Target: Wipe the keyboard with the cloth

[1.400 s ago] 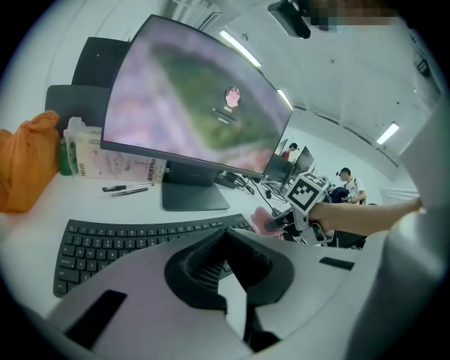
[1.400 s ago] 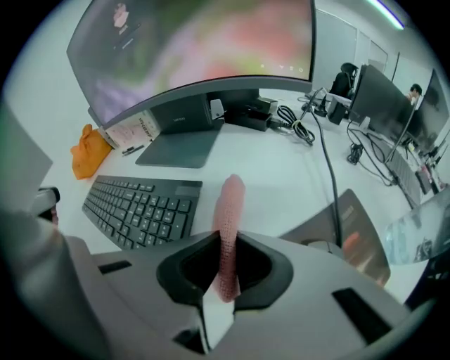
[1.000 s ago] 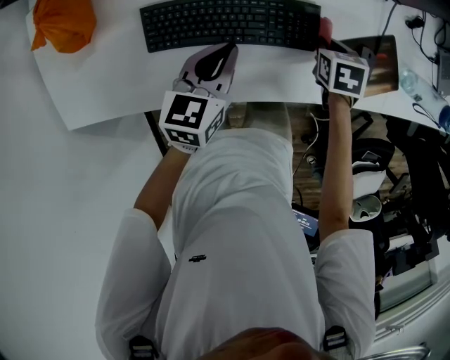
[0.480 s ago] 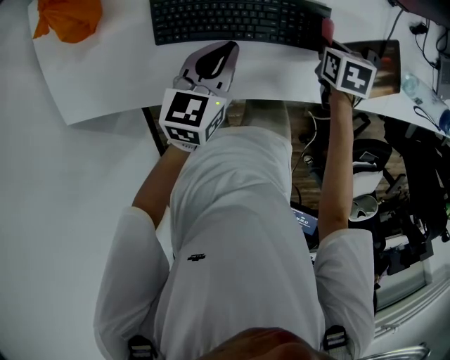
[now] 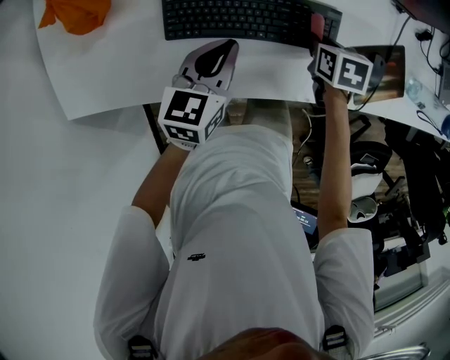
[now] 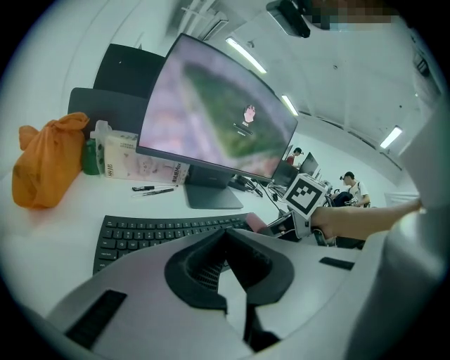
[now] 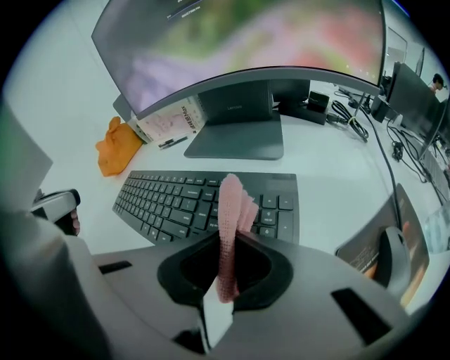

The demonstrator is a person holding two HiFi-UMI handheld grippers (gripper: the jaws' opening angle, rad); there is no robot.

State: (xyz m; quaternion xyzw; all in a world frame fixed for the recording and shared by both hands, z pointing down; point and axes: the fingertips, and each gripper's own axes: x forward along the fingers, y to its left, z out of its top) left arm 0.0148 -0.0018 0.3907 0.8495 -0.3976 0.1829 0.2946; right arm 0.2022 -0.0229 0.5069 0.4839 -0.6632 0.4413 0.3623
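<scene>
A black keyboard lies on a white sheet at the top of the head view. My right gripper is at the keyboard's right end, shut on a pink cloth. In the right gripper view the cloth stands up between the jaws, just above the keys. My left gripper hovers over the sheet in front of the keyboard, shut with nothing in it. In the left gripper view its jaws meet at the tip before the keyboard.
A large monitor stands behind the keyboard. An orange bag, a tissue pack and pens sit at the far left. A mouse on a dark pad lies to the right. Cables and gear crowd the floor at right.
The right gripper with the cloth has come in over the keyboard's right end. The view has drifted, so the keyboard sits further right. The left gripper has barely moved.
</scene>
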